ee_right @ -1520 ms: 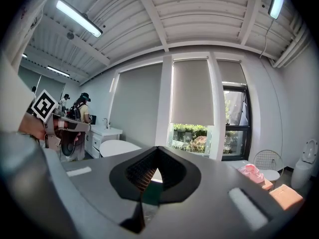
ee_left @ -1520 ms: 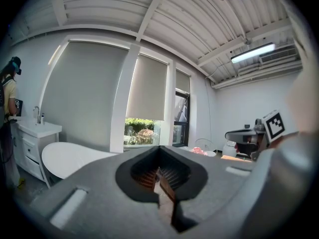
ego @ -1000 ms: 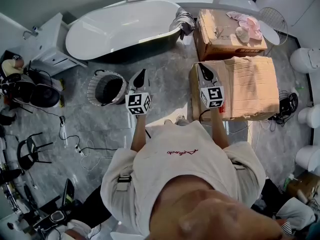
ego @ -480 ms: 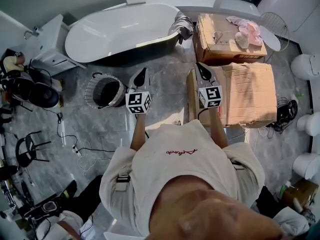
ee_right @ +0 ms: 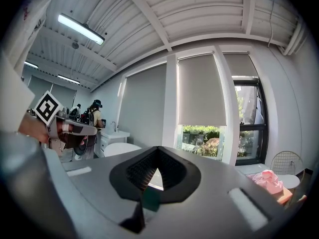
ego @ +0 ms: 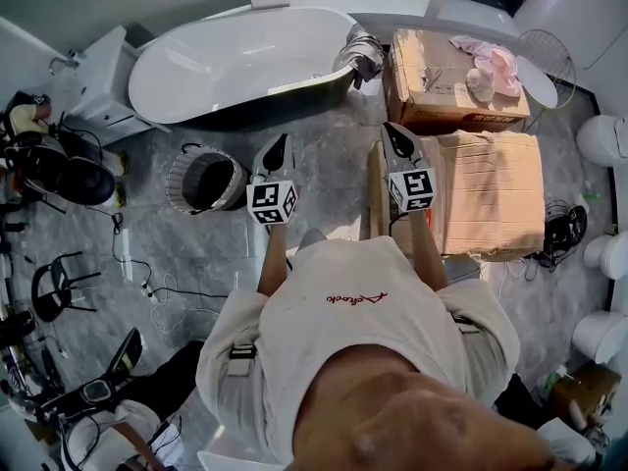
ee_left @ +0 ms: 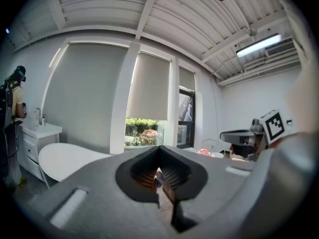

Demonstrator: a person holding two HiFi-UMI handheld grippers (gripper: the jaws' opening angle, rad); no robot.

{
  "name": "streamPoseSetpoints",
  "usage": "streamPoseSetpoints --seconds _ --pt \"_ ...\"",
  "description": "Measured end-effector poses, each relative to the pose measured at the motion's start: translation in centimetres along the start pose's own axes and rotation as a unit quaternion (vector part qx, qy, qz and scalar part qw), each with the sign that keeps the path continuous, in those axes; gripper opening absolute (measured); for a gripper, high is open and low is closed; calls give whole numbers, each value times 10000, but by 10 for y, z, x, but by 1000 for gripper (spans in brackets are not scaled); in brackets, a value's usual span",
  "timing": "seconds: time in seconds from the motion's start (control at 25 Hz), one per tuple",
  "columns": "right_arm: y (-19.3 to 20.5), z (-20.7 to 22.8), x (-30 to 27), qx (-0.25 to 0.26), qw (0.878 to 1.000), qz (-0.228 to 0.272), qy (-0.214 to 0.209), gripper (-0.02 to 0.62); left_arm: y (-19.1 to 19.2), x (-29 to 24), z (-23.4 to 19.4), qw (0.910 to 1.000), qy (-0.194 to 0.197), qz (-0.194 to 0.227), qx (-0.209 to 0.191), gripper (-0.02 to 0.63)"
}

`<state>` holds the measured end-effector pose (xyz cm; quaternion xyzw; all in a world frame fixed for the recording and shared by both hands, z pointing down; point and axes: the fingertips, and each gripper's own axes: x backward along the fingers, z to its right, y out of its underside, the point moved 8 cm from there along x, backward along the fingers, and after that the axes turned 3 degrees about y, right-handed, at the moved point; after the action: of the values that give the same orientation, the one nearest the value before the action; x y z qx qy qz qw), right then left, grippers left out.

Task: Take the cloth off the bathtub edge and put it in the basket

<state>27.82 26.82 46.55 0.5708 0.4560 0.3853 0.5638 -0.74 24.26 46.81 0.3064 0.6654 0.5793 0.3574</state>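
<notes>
A grey crumpled cloth (ego: 360,50) hangs over the right end of the white bathtub (ego: 235,62) in the head view. The round wire basket (ego: 205,179) with a dark lining stands on the floor in front of the tub. My left gripper (ego: 280,144) is shut with nothing in it and hovers just right of the basket. My right gripper (ego: 394,131) is shut and empty too, over the edge of a cardboard box, short of the cloth. The left gripper view shows the tub (ee_left: 65,159) low at the left. In the right gripper view the tub (ee_right: 122,149) lies past the jaws.
Two cardboard boxes (ego: 481,180) (ego: 442,77) stand right of the tub, with pink cloth (ego: 488,59) on the far one. A white vanity (ego: 93,86) is left of the tub. Cables, a chair (ego: 61,287) and bags crowd the left floor. Another person (ee_left: 14,103) stands by the sink.
Both grippers, still shut, have drifted a little forward toward the tub and boxes as the person steps ahead. The basket and cloth have not moved.
</notes>
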Motion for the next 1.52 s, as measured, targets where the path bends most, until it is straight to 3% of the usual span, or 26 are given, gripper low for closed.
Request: streamPoseSetpoints --seconds 0.8,1.52 --pt "16 36 -62 24 9999 -109 117 5 10 -79 -32 9998 106 -70 126 0" --pt "-15 75 -205 152 9995 -50 273 5 -27 -208 -122 9994 333 -3 111 0"
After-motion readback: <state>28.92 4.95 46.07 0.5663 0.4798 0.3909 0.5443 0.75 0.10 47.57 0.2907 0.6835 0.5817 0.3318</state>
